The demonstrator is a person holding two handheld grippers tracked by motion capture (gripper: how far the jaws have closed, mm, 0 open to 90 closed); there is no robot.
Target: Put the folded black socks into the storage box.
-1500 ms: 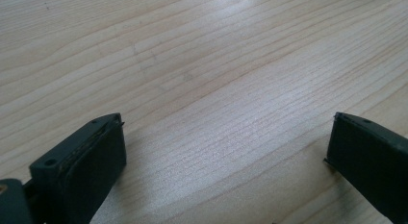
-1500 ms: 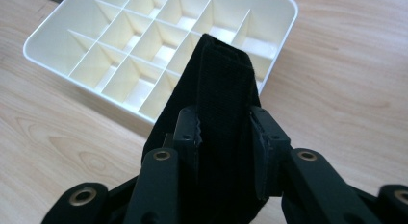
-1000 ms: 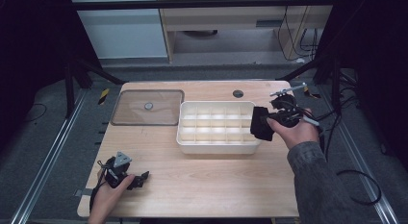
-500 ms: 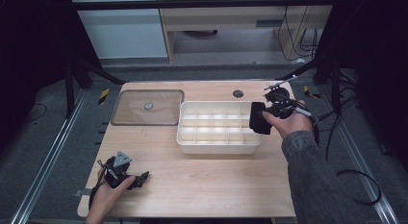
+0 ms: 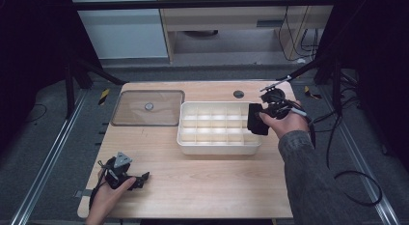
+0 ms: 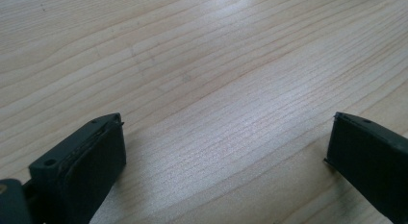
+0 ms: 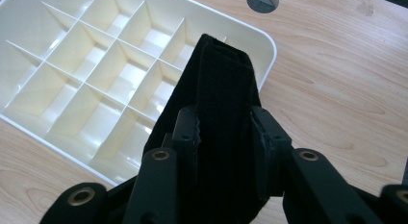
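My right gripper [image 5: 264, 119] is shut on a black strap-like pad [image 7: 219, 113], held upright above the right end of a white divided tray [image 5: 219, 147]. In the right gripper view the jaws press both sides of the black pad over the tray's [image 7: 262, 39] near corner compartments, which look empty. My left gripper [image 5: 137, 179] lies low on the wooden table [image 5: 202, 186] at the front left, held by a hand, open. In the left gripper view its fingers [image 6: 94, 161] stand wide apart with bare wood between them.
A clear flat lid [image 5: 147, 108] lies at the table's back left, beside the tray. A round grommet hole [image 5: 238, 94] sits near the back edge. Cables [image 5: 337, 138] trail off the table's right side. Metal rails flank the table.
My right gripper with the black pad has shifted slightly left and toward the back, closer over the tray's right end. The left gripper has stayed in place.
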